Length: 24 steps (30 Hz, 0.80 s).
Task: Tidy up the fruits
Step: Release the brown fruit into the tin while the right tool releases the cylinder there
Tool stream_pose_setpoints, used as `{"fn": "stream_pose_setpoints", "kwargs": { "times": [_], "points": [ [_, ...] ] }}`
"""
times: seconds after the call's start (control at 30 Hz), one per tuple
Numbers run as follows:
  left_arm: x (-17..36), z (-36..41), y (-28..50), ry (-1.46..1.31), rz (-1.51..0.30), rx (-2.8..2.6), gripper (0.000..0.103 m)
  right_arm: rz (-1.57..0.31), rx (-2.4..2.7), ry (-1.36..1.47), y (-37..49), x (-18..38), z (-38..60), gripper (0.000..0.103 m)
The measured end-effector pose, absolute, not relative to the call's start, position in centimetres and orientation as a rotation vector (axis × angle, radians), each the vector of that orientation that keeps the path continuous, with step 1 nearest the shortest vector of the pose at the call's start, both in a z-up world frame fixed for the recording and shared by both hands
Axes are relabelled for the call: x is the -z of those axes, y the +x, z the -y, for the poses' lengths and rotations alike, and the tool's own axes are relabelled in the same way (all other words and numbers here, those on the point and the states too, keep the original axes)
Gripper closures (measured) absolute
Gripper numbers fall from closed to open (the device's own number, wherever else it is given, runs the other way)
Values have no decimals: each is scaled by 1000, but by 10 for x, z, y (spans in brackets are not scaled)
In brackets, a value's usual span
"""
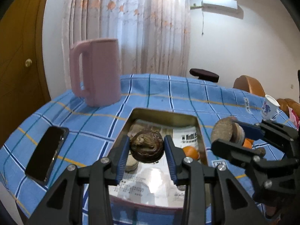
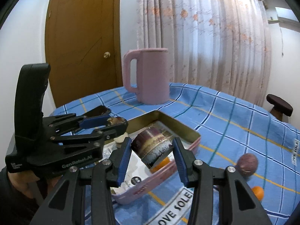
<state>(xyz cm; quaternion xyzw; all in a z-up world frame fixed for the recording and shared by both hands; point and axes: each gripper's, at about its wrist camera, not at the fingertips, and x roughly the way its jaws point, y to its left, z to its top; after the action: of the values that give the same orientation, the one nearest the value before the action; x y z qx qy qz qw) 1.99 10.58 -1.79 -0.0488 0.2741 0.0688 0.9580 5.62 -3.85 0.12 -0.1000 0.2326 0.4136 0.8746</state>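
Note:
My left gripper (image 1: 147, 148) is shut on a dark brown wrinkled round fruit (image 1: 146, 147), held above the open metal tin (image 1: 163, 112). My right gripper (image 2: 151, 151) is shut on a mottled purple-and-white fruit piece (image 2: 152, 147), tilted over the tin's (image 2: 180, 126) near corner; it also shows in the left wrist view (image 1: 226, 130) as a round tan cut face. An orange (image 1: 190, 151) lies in the tin. A purple fruit (image 2: 247, 163) and a small orange (image 2: 257, 192) lie on the cloth to the right.
A pink jug (image 1: 95, 71) stands at the back of the blue checked tablecloth (image 1: 84, 120). A black phone (image 1: 46, 155) lies left of the tin. A white floral cup (image 1: 269, 107) stands at the far right. A pale piece (image 2: 121, 138) lies in the tin.

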Motion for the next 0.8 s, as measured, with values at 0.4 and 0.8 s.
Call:
{"fn": "stream_pose_setpoints", "kwargs": {
  "times": [0.4, 0.8],
  "points": [
    [30, -113, 19, -104, -601, -153, 64, -552, -901, -264, 55, 18, 15, 56],
    [47, -117, 24, -110, -676, -152, 63, -612, -915, -321, 56, 34, 5, 56]
  ]
}}
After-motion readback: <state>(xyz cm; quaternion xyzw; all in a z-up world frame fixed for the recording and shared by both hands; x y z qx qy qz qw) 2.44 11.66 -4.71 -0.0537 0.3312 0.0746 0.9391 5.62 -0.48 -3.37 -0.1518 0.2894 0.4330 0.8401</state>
